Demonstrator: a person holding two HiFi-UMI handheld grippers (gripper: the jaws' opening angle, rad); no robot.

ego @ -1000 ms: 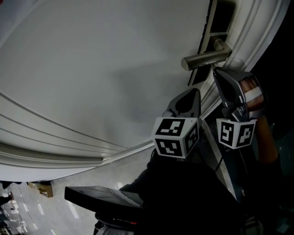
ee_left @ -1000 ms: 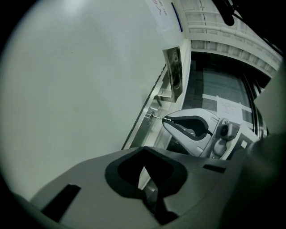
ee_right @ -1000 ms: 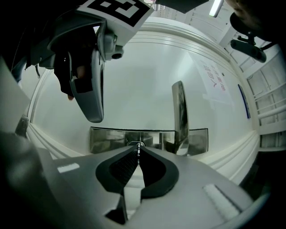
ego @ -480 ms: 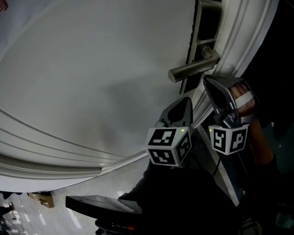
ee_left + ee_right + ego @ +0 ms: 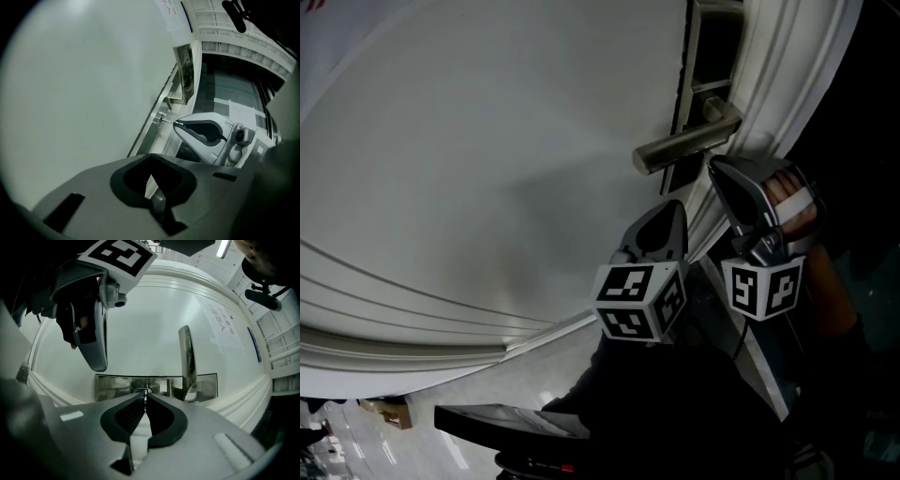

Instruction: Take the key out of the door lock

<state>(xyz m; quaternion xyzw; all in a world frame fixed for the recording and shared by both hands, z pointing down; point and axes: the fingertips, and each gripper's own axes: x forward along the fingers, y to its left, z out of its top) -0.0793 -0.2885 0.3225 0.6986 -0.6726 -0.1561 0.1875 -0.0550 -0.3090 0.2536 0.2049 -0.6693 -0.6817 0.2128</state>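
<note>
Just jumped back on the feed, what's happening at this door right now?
A person is working at a white door with a gripper in each hand. The right gripper is shut on the key, which sits in the lock on the metal plate next to the lever handle; the key is not out yet. The left gripper hangs back beside it, shut, with nothing between its jaws.

Door (image 5: 487, 141): plain white, with off-white mouldings at the edge; door handle (image 5: 684, 146): brushed silver; lock plate (image 5: 115, 386): mirror-bright steel; key (image 5: 167, 121): silver; left gripper (image 5: 151, 175) and right gripper (image 5: 144, 397): pale grey shells, black inner pads, fine cross-hatch on the right one's; marker cubes (image 5: 639, 300): white faces, black square-block patterns; floor (image 5: 422, 422): light grey, glossy.
</note>
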